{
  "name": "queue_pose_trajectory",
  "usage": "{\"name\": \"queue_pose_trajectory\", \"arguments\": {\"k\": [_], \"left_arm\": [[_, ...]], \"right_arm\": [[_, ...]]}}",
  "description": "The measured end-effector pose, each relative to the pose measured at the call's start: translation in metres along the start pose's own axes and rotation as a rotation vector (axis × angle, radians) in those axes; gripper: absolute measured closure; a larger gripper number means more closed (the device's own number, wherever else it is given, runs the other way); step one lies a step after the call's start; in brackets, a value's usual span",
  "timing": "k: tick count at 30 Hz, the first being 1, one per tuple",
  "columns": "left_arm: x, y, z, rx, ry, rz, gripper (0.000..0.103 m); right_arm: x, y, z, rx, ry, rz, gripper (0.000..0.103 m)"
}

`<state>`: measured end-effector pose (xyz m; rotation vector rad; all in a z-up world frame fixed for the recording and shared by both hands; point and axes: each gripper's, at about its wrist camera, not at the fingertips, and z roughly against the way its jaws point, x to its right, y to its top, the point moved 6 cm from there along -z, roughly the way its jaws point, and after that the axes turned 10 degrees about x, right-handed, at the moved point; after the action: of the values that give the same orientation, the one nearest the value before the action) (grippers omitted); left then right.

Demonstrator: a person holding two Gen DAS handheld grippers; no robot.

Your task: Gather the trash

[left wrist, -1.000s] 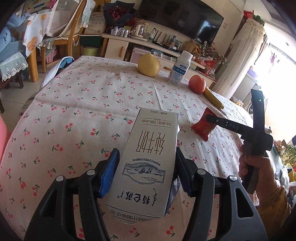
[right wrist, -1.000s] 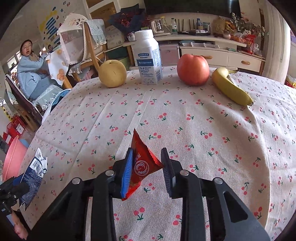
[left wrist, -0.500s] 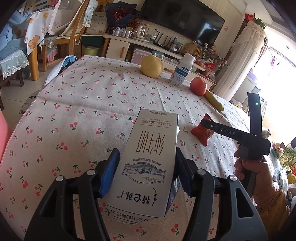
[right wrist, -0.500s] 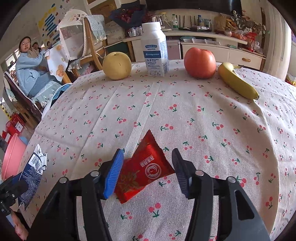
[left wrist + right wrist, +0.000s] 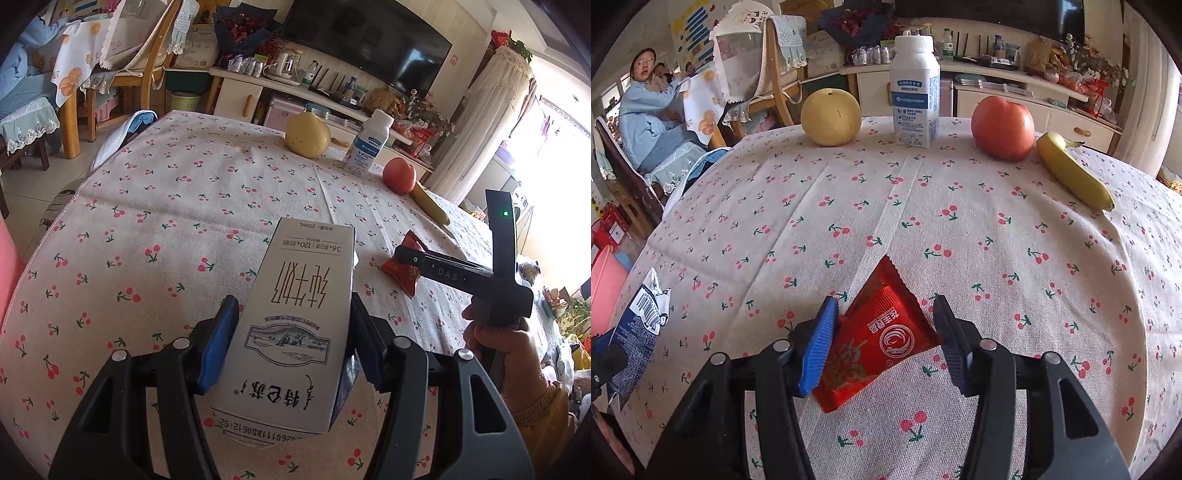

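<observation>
We held two pieces of trash over the cherry-print worktop (image 5: 997,229). The left hand-held gripper (image 5: 291,347) stood about half open, its blue pads clamped on the sides of a grey milk carton (image 5: 295,325), which it carried above the cloth. The right hand-held gripper (image 5: 882,339) stood narrower, its jaws having just been closing around a red snack wrapper (image 5: 879,336); the left blue pad touched the wrapper's edge, while the right pad appeared just beside its corner, and we could not tell whether it pressed.

The left wrist view showed what the right could not: our hand (image 5: 509,354) and a yellow sleeve gripping the right tool's black handle, the wrapper (image 5: 402,269) low against the cloth under that tool's fingers, and a dark television (image 5: 369,40) on the far wall. The right wrist view alone showed a seated person in blue (image 5: 646,122) at far left, a pink tub (image 5: 605,288) beside the worktop, and the carton's crumpled printed end (image 5: 639,325) at the left edge.

The carton's long axis ran away from the camera, its volume-marked end pointing toward the far side. The wrapper lay diagonally, one pointed corner aimed away from us toward a white bottle (image 5: 915,88), which stood between a yellow pear (image 5: 831,118) and a red apple (image 5: 1003,127), with a banana (image 5: 1071,173) beyond.
</observation>
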<state>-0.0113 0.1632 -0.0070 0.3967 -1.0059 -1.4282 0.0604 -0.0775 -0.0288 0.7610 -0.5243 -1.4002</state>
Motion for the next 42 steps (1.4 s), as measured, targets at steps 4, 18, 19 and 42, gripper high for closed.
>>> {"name": "queue_pose_trajectory", "arguments": {"k": [4, 18, 19, 42], "left_arm": [[-0.002, 0.001, 0.001, 0.005, -0.001, 0.005, 0.042], [-0.004, 0.004, 0.002, 0.016, -0.004, -0.001, 0.042], [-0.003, 0.004, 0.002, 0.016, -0.004, -0.001, 0.042], [-0.017, 0.016, 0.008, 0.046, 0.001, 0.036, 0.042]], "right_arm": [[0.002, -0.001, 0.002, 0.010, 0.009, -0.008, 0.052], [0.010, 0.001, 0.012, 0.039, 0.032, -0.076, 0.066], [0.009, 0.001, 0.012, 0.040, 0.032, -0.077, 0.066], [-0.036, -0.011, 0.003, 0.009, -0.015, 0.113, 0.051]]}}
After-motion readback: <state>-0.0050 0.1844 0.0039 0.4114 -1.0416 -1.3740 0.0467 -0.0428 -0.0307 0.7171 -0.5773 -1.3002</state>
